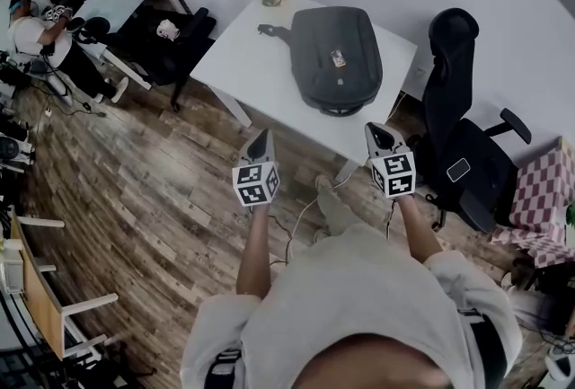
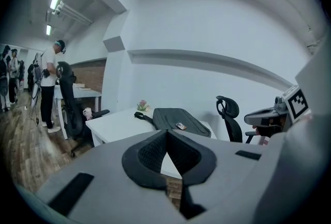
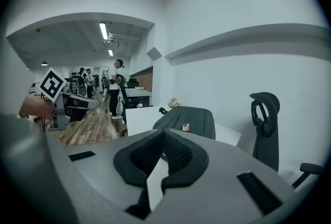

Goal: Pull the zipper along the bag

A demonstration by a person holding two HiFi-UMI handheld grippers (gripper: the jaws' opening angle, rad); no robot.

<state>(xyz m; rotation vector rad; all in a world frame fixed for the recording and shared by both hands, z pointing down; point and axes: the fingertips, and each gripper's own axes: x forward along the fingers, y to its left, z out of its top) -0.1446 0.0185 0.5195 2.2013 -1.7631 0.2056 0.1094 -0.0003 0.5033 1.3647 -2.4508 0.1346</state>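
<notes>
**Shut and empty, away from the bag (image 1: pixel 336 57)**

Holding the left gripper (image 1: pixel 260 141) and the right gripper (image 1: pixel 376 132) closed tight, nothing between the jaws, over the wooden floor (image 1: pixel 162 198). Seeing the bag lying flat on the white table (image 1: pixel 247 64), well apart from both. Not making out the zipper.

My right gripper (image 3: pixel 163 134) fills the lower centre, jaws pressed together with nothing between them. Just above, mid-frame, a dark bag (image 3: pixel 189 118) lies on a white table (image 3: pixel 138 117). A black chair (image 3: pixel 265 130) stands at right.
</notes>
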